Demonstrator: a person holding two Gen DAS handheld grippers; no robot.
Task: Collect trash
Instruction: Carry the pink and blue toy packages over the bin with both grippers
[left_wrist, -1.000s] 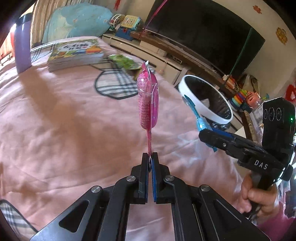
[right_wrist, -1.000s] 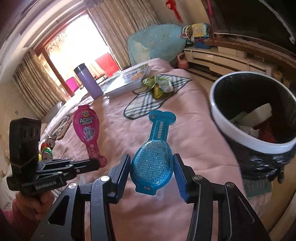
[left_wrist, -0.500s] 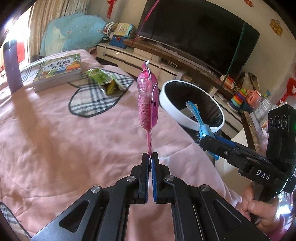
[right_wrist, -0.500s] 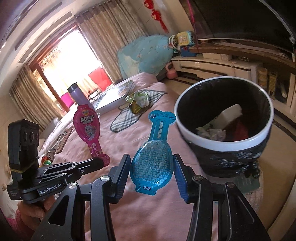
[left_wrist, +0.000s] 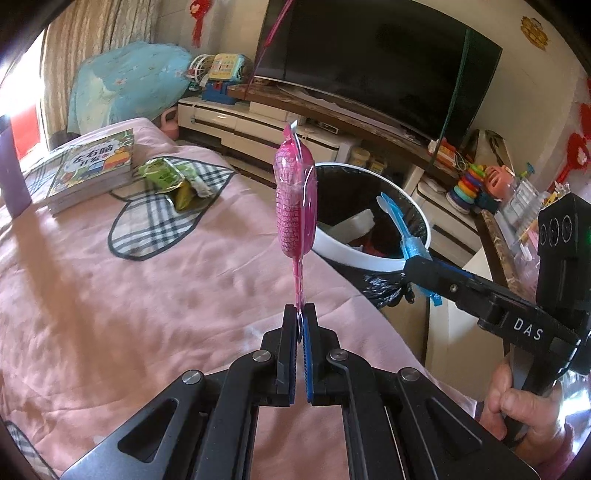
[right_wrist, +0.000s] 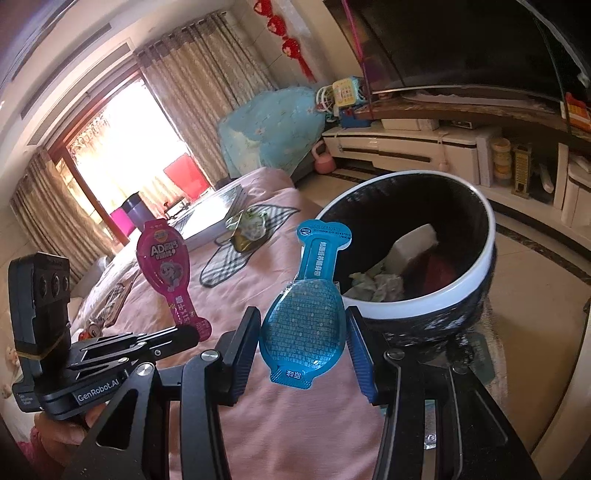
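My left gripper (left_wrist: 300, 314) is shut on the thin stem of a pink spoon-shaped snack pack (left_wrist: 295, 201) and holds it upright above the pink bedspread; the pack also shows in the right wrist view (right_wrist: 164, 258). My right gripper (right_wrist: 303, 343) is shut on the wide end of a blue spoon-shaped pack (right_wrist: 308, 306), held just short of the bin's rim; it also shows in the left wrist view (left_wrist: 400, 225). The white-rimmed trash bin (right_wrist: 461, 291) with a black liner stands beside the bed and holds some rubbish. A green crumpled wrapper (left_wrist: 173, 179) lies on the bed.
A stack of books (left_wrist: 90, 168) and a purple bottle (left_wrist: 13, 173) sit at the far side of the bed. A TV stand (left_wrist: 295, 129) with toys runs behind the bin. The bed's edge (left_wrist: 369, 306) drops off right beside the bin.
Both grippers have moved toward the bin with their packs still held. The bin looks larger and closer in both views; the blue pack now reaches its rim.
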